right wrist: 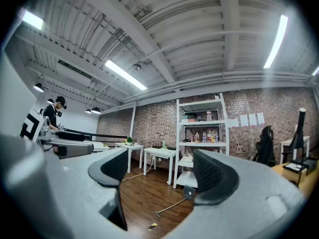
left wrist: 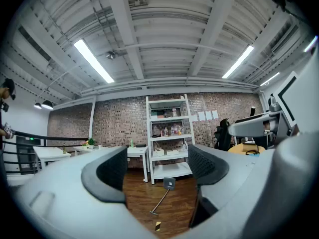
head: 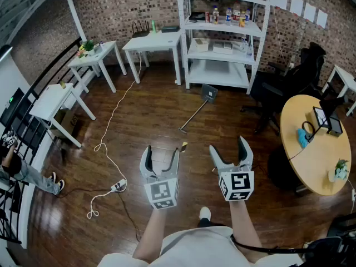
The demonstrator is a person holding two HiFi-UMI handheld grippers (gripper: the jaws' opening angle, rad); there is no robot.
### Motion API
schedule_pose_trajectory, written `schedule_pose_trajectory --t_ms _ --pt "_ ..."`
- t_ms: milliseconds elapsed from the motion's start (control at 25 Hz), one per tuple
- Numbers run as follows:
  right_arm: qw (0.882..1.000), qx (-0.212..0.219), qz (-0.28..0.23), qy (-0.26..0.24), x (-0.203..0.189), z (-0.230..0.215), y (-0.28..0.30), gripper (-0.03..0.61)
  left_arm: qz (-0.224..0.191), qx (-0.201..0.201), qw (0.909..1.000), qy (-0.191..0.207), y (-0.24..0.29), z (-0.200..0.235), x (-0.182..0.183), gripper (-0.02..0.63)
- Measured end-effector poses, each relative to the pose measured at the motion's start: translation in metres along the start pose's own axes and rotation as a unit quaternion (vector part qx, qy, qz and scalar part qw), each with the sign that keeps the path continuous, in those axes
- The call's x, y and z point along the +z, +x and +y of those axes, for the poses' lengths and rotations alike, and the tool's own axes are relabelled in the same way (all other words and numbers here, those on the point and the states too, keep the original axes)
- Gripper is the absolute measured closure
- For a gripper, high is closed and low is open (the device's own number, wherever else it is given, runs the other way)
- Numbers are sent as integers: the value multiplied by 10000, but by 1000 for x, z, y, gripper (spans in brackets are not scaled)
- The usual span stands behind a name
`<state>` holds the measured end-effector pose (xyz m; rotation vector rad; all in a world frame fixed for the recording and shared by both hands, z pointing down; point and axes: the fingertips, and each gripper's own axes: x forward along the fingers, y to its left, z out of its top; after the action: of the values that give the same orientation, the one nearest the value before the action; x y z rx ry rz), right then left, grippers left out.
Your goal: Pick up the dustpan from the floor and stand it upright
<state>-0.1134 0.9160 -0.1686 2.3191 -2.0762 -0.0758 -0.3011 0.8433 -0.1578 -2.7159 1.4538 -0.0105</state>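
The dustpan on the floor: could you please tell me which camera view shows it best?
The head view: it shows the whole dustpan, handle included, from above, lying on the wooden floor before the white shelf unit. The left and right gripper views each show it small and distant, low between the jaws.

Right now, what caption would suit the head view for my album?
Left gripper and right gripper, both open and empty, point toward the dustpan lying on the wood floor before white shelves.

A yellowish scrap [head: 184,145] is too small to identify, perhaps paper. The left edge cuts off a person [head: 16,170].
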Motion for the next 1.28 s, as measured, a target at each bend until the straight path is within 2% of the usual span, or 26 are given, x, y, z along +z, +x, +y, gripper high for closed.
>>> schedule_pose_trajectory --t_ms 160,320,480,640,1000,1120,1280 --pt "9996 171 43 -231 -8 -40 38 184 41 109 9999 -19 50 -17 -8 216" --pt "9990 247 373 -26 -36 -69 75 184 380 100 9991 -143 89 -20 -31 216" --pt "9977 379 566 34 -60 -80 115 184 544 144 9983 -147 126 -14 -53 216" --pt "9962 552 673 -52 -79 -83 173 186 604 99 9981 -81 185 -3 -73 216" --pt "9921 983 728 -264 -78 -80 357 186 661 109 9974 -279 349 74 -92 216" --pt "9897 1152 823 -213 -91 -75 396 189 727 88 9969 -269 385 92 -107 218" --pt "9841 1301 1150 -374 -119 -95 447 208 971 39 9948 -300 436 106 -130 218"
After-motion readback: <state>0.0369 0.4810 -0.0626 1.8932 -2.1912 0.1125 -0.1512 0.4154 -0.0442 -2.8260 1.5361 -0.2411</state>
